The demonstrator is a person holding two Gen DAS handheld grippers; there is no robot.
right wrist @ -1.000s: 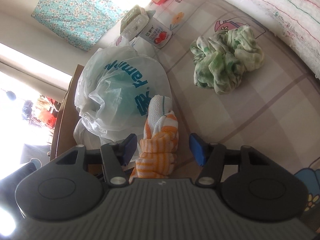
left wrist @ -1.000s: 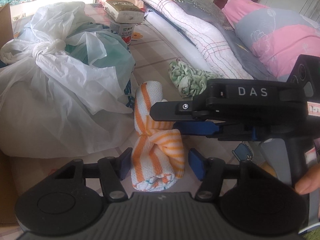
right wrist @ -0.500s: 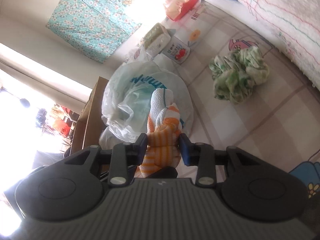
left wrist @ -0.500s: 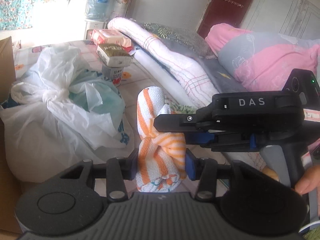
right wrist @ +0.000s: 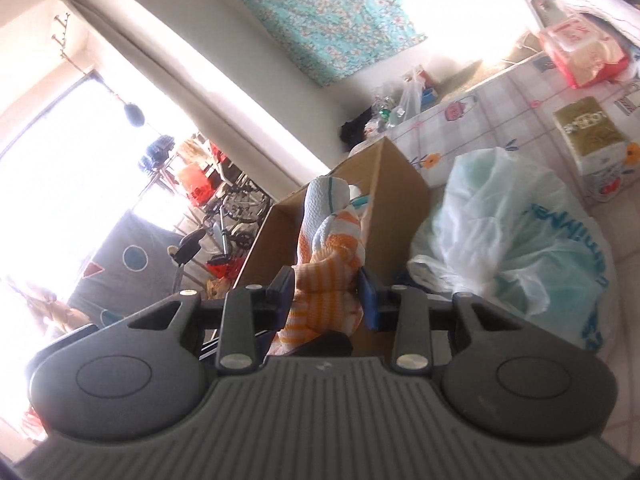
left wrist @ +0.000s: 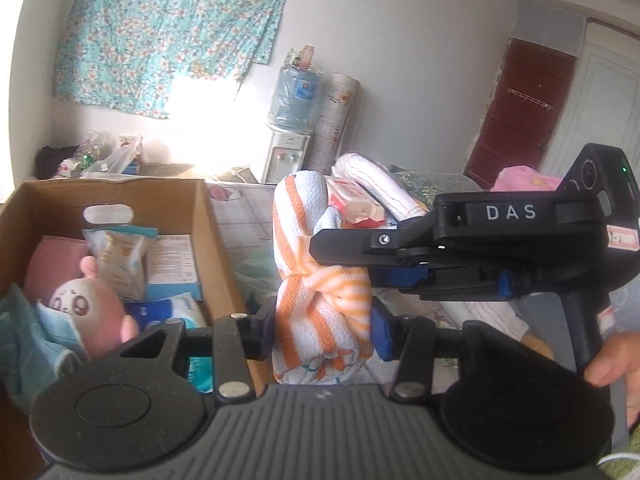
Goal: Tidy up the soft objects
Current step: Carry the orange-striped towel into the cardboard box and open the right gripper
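Note:
An orange-and-white striped towel point(left wrist: 320, 280), knotted into a roll, hangs in the air between both grippers. My left gripper point(left wrist: 324, 328) is shut on its lower part, blue pads pressing both sides. My right gripper point(right wrist: 326, 296) is shut on the same towel point(right wrist: 328, 240); in the left wrist view it reaches in from the right and clamps the knot. A brown cardboard box point(left wrist: 208, 216) stands just left of the towel, holding a pink plush toy point(left wrist: 88, 304), packets and a teal cloth. The box point(right wrist: 396, 184) shows behind the towel in the right wrist view.
A white plastic bag point(right wrist: 512, 240) lies right of the box on the checked bed sheet point(right wrist: 520, 104). Tissue packs point(right wrist: 580, 52), a small carton point(right wrist: 592, 140), rolled blankets point(left wrist: 376, 184) and a pink pillow point(left wrist: 520, 178) lie farther back. A hand point(left wrist: 616, 356) holds the right gripper's handle.
Both grippers closed on the striped towel and lifted it off the bed. The views swung up and toward the cardboard box, which has come into sight.

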